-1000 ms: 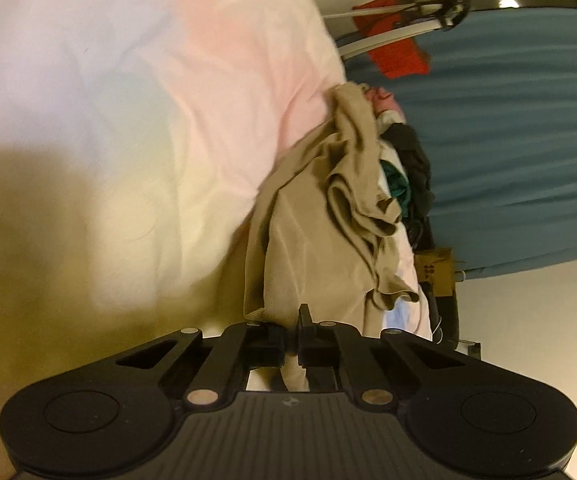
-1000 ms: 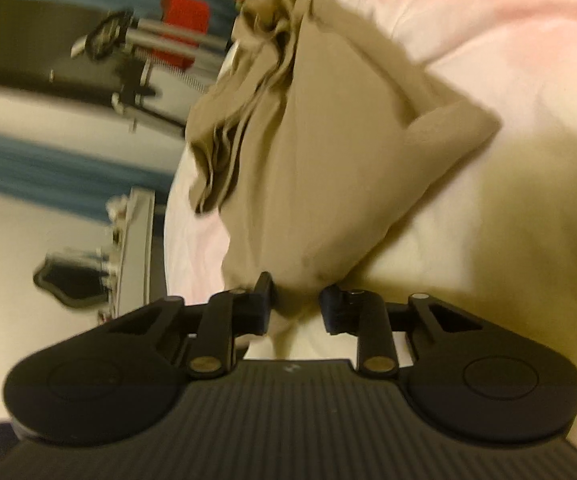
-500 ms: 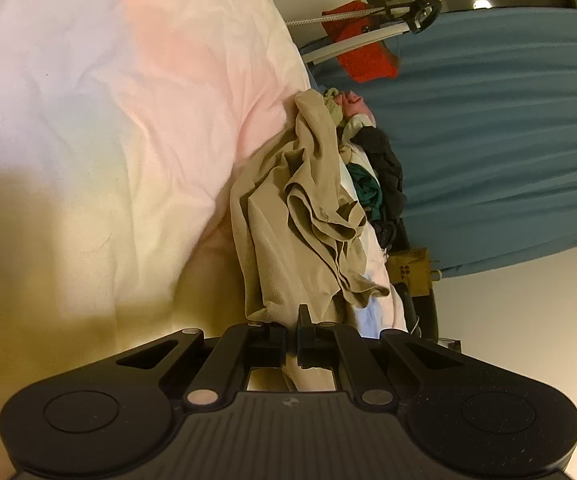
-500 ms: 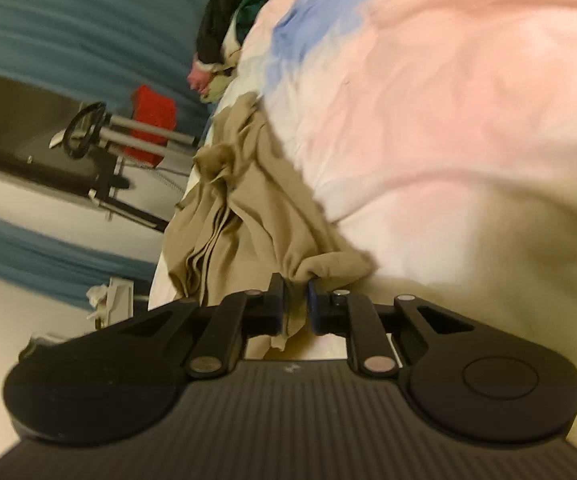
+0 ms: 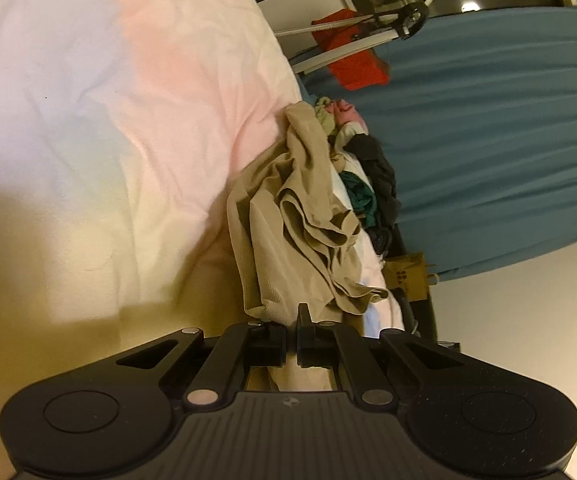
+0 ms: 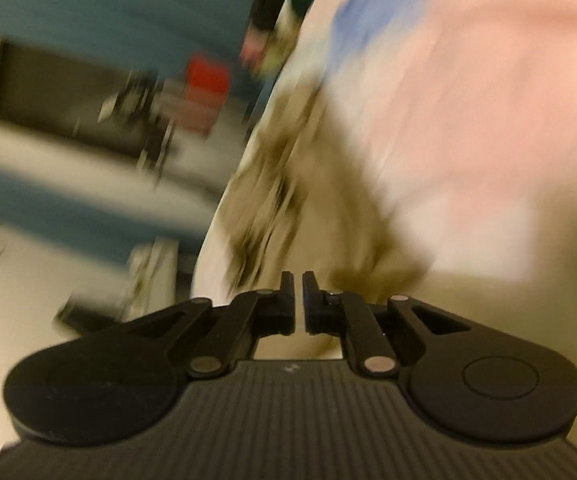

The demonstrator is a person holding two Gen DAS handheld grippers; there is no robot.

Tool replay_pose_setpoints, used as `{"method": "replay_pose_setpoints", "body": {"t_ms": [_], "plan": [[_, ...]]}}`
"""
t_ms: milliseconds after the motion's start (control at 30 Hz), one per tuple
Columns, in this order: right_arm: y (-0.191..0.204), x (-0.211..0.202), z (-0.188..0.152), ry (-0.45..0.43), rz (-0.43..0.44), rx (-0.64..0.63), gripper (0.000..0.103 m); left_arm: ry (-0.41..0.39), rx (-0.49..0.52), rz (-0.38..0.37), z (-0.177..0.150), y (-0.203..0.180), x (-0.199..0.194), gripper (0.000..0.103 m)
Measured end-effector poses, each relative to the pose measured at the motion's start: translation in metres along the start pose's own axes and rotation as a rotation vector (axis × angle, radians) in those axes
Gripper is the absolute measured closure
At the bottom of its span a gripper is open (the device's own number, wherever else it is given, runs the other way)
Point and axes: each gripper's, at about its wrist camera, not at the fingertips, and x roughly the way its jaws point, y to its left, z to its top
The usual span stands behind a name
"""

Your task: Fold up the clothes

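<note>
One tan garment (image 5: 288, 216) is the thing in play here, lying bunched and rumpled near the edge of the pastel bedspread (image 5: 88, 120), full of loose folds and far from flat. Just past it at the bed's edge sits a heap of other clothes (image 5: 364, 168), dark, green and pink bits mixed together.

The left gripper (image 5: 291, 330) has its jaws pinched nearly together on the garment's near hem, so that end looks held. The right gripper (image 6: 298, 300) is also closed down to a thin slit with tan cloth right at its tips, but that view is badly smeared, so I can't tell for sure if it actually has fabric.

My take on doing this bit well: with both ends pinched, pull the two grips apart so the hem goes taut, then lift and give it a shake so the wadded layers drop out. Lay it flat on the open bedspread, clear of the heap, before making any fold. Folding over wrinkles just locks them in.
</note>
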Motion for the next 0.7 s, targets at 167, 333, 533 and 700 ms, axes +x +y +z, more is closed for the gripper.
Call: {"method": "replay_pose_setpoints", "body": {"t_ms": [167, 333, 533, 700], "plan": [[-0.013, 0.037, -0.019, 0.155, 0.028, 0.146, 0.033, -0.007, 0.017, -0.028, 0.000, -0.004, -0.002, 0.099], [-0.022, 0.057, -0.009, 0.138, 0.078, 0.278, 0.061, -0.014, 0.035, -0.056, -0.001, -0.008, -0.004, 0.099], [-0.021, 0.053, 0.006, 0.060, 0.112, 0.364, 0.077, -0.035, 0.060, -0.105, -0.001, -0.014, -0.009, 0.099], [-0.039, 0.033, 0.014, -0.040, 0.072, 0.431, 0.087, -0.038, 0.069, -0.128, -0.002, -0.021, -0.014, 0.099]]}}
